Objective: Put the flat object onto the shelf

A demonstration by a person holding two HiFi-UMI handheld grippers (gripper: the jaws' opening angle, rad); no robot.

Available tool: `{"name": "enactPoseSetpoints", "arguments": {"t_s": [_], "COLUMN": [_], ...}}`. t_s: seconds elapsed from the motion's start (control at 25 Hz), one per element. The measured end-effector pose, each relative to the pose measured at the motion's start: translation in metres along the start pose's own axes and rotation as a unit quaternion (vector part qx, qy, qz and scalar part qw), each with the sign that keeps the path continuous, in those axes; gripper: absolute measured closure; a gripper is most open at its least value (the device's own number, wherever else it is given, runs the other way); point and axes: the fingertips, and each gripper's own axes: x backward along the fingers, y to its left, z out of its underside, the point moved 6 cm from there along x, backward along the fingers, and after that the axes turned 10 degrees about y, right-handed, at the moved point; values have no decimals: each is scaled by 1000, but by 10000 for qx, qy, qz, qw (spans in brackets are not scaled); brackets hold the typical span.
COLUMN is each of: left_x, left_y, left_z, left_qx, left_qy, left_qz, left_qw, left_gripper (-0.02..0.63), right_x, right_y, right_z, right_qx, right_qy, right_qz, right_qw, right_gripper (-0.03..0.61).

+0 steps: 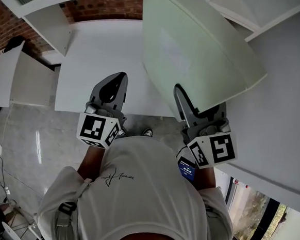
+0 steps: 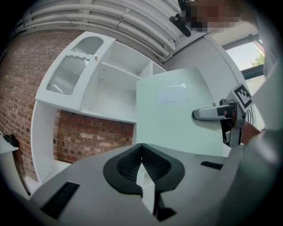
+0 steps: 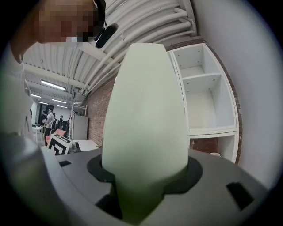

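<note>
Closest to you, your white shirt [image 1: 144,194] fills the bottom of the head view, and both marker cubes sit just ahead of it. Your left gripper [image 1: 114,85] reaches forward with its jaws brought together at the tips and nothing between them. Your right gripper [image 1: 185,101], just beside it, is clamped on one edge of the flat object [image 1: 197,48], a pale green board with rounded corners. Its pads press on both faces of the board.

The board runs out from those jaws away from you and fills the middle of the right gripper view. In the left gripper view its broad face is toward the camera, with the right gripper on its right edge. It is held in the air, touching nothing else, in front of the shelf.

Farther off is the white shelf unit [image 2: 115,75] with its open compartments, and a brick wall [image 2: 93,137] shows behind it.
</note>
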Motion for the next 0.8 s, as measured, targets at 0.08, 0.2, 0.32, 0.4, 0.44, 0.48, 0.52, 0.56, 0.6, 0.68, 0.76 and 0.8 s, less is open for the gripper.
{"name": "enactPoseSetpoints", "arguments": {"t_s": [0.08, 0.2, 0.32, 0.4, 0.44, 0.48, 0.52, 0.56, 0.6, 0.68, 0.76, 0.8], "left_x": [2, 4, 6, 8, 8, 9, 9, 10, 10, 11, 12, 12], "left_y": [1, 3, 5, 5, 5, 4, 4, 3, 3, 4, 5, 6], "left_z": [-1, -3, -1, 0, 1, 2, 3, 4, 4, 5, 5, 5], "left_qx": [67, 54, 69, 112, 123, 125, 124, 123, 123, 133, 144, 147], "left_qy": [-29, -35, -41, -43, -44, -44, -43, -40, -37, -36, -37, -36], "left_qz": [-8, -27, -1, 27, 38, 49, 62, 75, 84, 79, 61, 56], "left_qw": [10000, 10000, 10000, 9999, 9999, 9999, 9999, 9999, 9999, 9999, 9999, 9999], "left_gripper": [600, 600, 600, 600, 600, 600, 600, 600, 600, 600, 600, 600], "right_x": [-1, -2, -3, -3, -2, -2, -2, -3, -3, -4, -5, -6], "right_y": [-1, -4, -6, -8, -9, -10, -11, -11, -12, -13, -14, -14], "right_z": [-8, -20, -31, -38, -42, -45, -48, -51, -54, -60, -67, -69], "right_qx": [-50, 79, 119, 78, 81, 107, 146, 189, 235, 333, 438, 488], "right_qy": [-78, -149, -231, -325, -373, -415, -448, -474, -493, -523, -554, -571], "right_qz": [-10, 66, 104, 110, 124, 146, 171, 195, 212, 228, 236, 245], "right_qw": [10000, 9998, 9996, 9994, 9992, 9990, 9987, 9985, 9983, 9978, 9972, 9969], "right_gripper": [310, 310, 310, 310, 310, 310, 310, 310, 310, 310, 310, 310]}}
